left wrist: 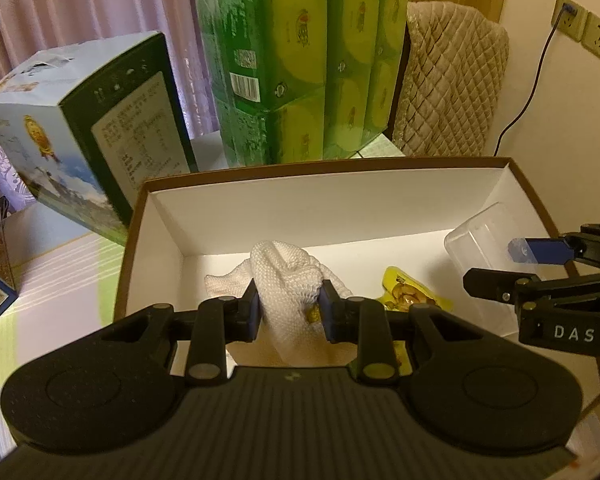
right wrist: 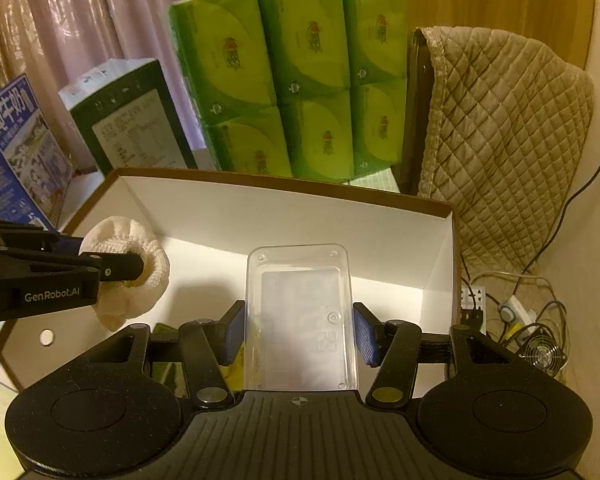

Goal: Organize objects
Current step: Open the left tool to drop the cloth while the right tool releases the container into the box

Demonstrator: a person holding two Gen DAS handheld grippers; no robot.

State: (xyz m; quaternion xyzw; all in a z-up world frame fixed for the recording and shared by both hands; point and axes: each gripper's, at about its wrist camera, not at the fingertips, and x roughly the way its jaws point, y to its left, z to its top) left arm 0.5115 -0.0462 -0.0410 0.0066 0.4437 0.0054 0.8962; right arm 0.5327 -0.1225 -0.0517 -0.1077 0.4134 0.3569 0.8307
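A brown-rimmed cardboard box (left wrist: pixel 340 208) with a white inside lies open in front of me. My left gripper (left wrist: pixel 288 308) is shut on a bunched white knitted cloth (left wrist: pixel 284 276) and holds it inside the box near its left wall. A yellow snack packet (left wrist: pixel 414 296) lies on the box floor just right of the cloth. My right gripper (right wrist: pixel 300 332) is shut on a clear plastic container (right wrist: pixel 300 304), one pad on each long side, over the right half of the box (right wrist: pixel 284 216). The left wrist view shows the right gripper (left wrist: pixel 496 264) on that container (left wrist: pixel 476 236). The left gripper (right wrist: pixel 112 254) with the cloth (right wrist: pixel 140 292) shows at the left of the right wrist view.
Behind the box stand a tall green multipack of tissues (left wrist: pixel 300 60), a blue-and-dark carton (left wrist: pixel 80 132) and a blue milk carton (right wrist: pixel 16 148). A quilted beige cover (right wrist: pixel 500 140) drapes something at the right. Wall sockets (left wrist: pixel 584 28), cables and a small fan (right wrist: pixel 544 352) lie beyond the right wall.
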